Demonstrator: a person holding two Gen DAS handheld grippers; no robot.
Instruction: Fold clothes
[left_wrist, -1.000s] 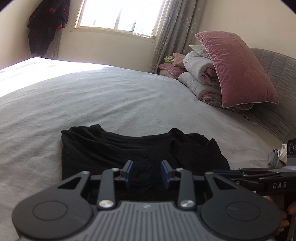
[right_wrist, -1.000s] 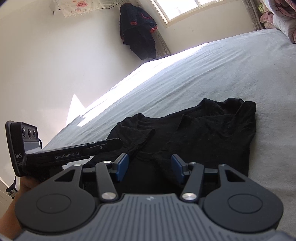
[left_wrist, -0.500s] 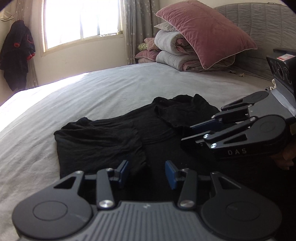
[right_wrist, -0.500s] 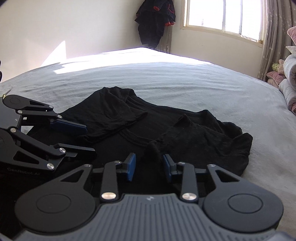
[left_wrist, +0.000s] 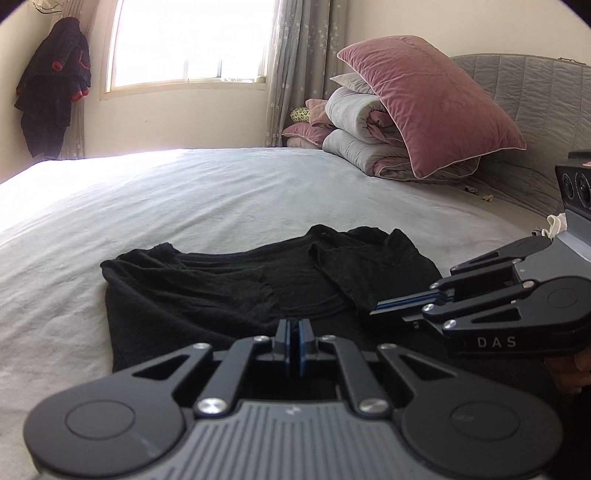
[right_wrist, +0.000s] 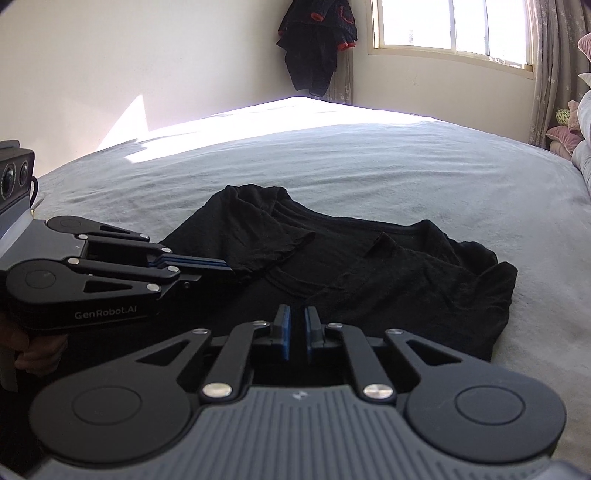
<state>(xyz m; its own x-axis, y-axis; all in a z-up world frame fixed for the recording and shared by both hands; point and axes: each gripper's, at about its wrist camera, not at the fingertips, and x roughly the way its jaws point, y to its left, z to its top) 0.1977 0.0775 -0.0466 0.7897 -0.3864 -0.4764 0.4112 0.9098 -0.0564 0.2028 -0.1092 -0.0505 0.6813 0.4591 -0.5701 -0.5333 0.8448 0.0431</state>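
Left gripper (left_wrist: 294, 334) now pinched shut, open half a second earlier, right gripper (right_wrist: 295, 329) narrowed to a slim gap, both lower and nearer over the black shirt (left_wrist: 221, 291), near hem.

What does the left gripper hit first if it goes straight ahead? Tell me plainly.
Most likely the black shirt: the left gripper points low across its front, toward the folded-in sleeve and collar. Beyond lies only grey bed. Depth is hard to judge.
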